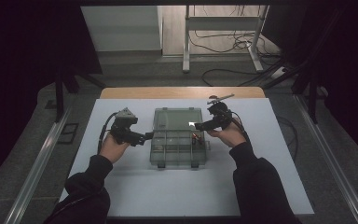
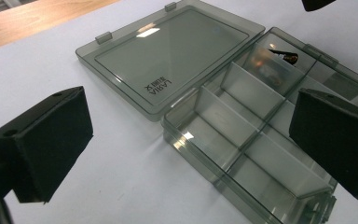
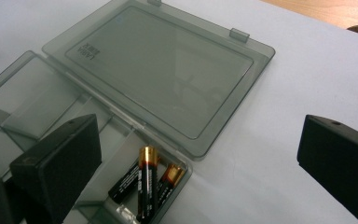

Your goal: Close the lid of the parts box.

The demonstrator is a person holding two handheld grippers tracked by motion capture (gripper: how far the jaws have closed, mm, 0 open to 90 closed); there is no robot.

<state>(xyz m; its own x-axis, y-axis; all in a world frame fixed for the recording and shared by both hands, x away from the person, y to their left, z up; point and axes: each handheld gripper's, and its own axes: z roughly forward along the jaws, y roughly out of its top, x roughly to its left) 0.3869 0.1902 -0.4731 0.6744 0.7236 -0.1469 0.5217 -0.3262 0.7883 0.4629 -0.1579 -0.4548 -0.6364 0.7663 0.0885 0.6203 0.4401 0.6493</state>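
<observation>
Midway across the white bench (image 1: 135,196) sits a smoky clear plastic compartment box (image 1: 177,148), lid open, black-and-gold batteries (image 3: 147,184) in its right-end compartment; left gripper (image 1: 144,136) and right gripper (image 1: 197,126) flank it, jaws apart.

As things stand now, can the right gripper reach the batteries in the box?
Probably yes. The lid lies flat open, the batteries sit uncovered in their compartment, and the right gripper hangs open just over them.

White table (image 1: 270,140), grey floor (image 1: 135,70), tangled cables (image 1: 223,44)
</observation>
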